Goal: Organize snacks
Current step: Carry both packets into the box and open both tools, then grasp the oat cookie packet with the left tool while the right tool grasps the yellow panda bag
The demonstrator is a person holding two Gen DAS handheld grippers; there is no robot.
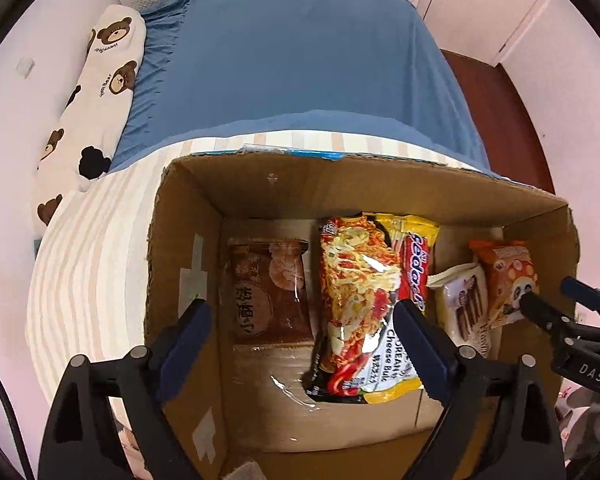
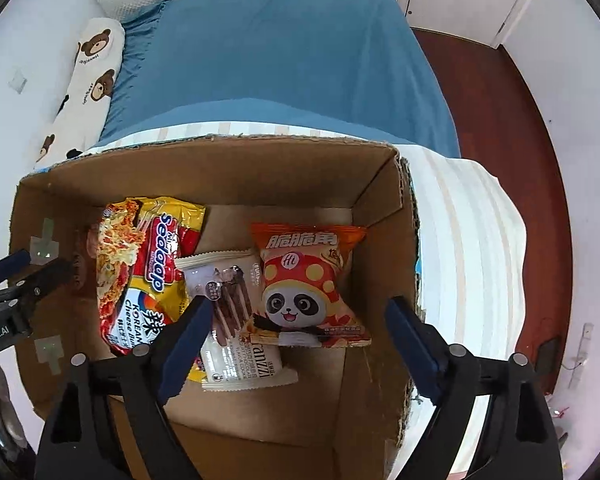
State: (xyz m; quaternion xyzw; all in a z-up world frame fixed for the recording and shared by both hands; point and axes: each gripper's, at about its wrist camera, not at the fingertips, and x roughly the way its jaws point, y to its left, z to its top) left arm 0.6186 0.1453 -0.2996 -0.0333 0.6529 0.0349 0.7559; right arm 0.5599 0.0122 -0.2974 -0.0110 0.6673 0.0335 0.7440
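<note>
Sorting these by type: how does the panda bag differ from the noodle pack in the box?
The panda bag is orange with a cartoon panda; the noodle pack is yellow and red with a noodle photo. The panda bag looks smaller and squarer, the noodle pack longer. The panda bag overlaps a white biscuit pack, which in turn overlaps the noodle pack. Both lie face up in the cardboard box.

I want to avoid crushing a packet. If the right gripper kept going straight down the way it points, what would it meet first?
Probably the orange panda snack bag, which lies between the open right gripper fingers on the box floor, overlapping the white biscuit-stick packet; depth is unclear.
</note>
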